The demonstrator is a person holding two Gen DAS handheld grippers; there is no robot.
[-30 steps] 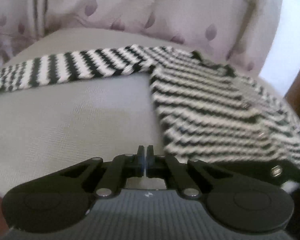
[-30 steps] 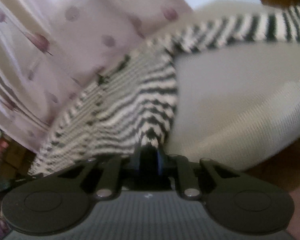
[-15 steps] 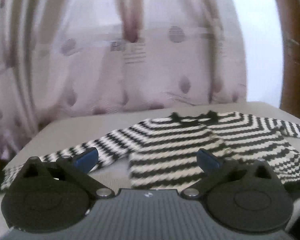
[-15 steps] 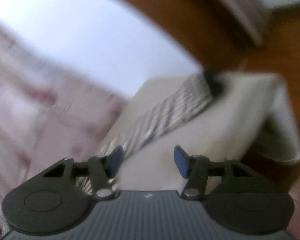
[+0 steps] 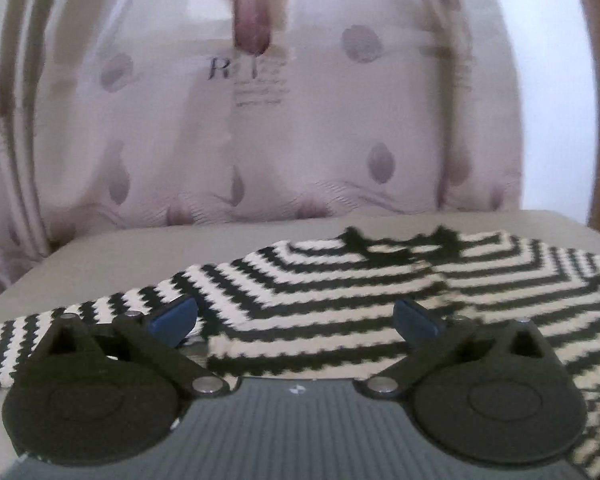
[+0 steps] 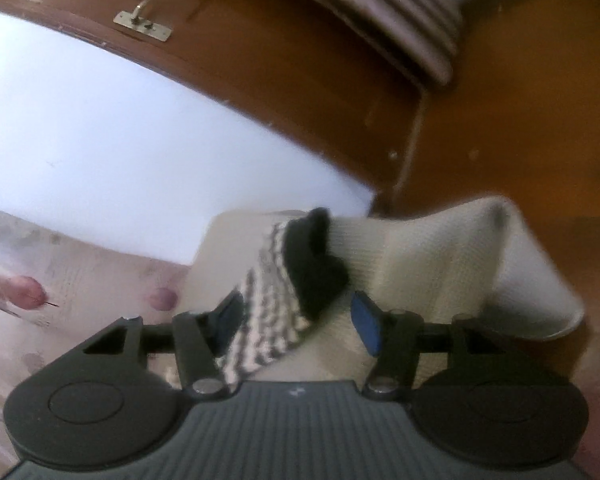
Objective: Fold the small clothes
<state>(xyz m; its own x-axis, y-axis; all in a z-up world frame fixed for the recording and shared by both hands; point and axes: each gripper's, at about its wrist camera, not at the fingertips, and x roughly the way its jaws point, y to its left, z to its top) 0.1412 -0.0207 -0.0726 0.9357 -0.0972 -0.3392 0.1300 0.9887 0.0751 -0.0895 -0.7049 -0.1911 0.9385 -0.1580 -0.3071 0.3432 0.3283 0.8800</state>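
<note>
Striped sweater [image 5: 340, 304], spread flat on beige cushion [image 5: 140, 252] before curtain [image 5: 300, 120]: left gripper [image 5: 296, 316] and right gripper [image 6: 296, 320], pinched shut a second ago, now both wide open, empty, right framing sleeve cuff [image 6: 316, 260]; fold pending.

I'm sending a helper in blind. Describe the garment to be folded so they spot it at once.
Find the pale cloth-covered surface in front of the pink dotted curtain. Spread flat on it lies a knitted sweater with its sleeves out to the sides. Its black and white zigzag stripes and black collar are the only bold pattern there.
</note>
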